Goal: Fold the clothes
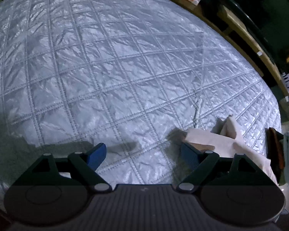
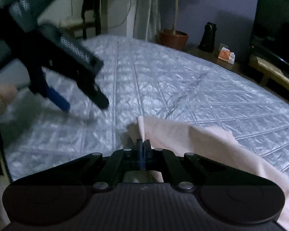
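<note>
Pinching the edge of the pale pink garment (image 2: 192,140) lying on the bed (image 2: 183,80), right gripper (image 2: 144,144) fingers closed on it; left gripper (image 1: 142,154) hovering open, empty. Probably handling soft, light, limp; gripping at corners.

Left gripper (image 1: 142,154) tilted steeply down over the quilted bed (image 1: 125,67), jaws spread wide — nothing between them, right gripper (image 2: 144,144) lower above the bed, jaws clamped together — pinching pale cloth (image 2: 183,134)

Pale pink garment (image 2: 202,144), soft and creased, lies bunched near quilted bed edge; one folded corner pinched upright.
</note>
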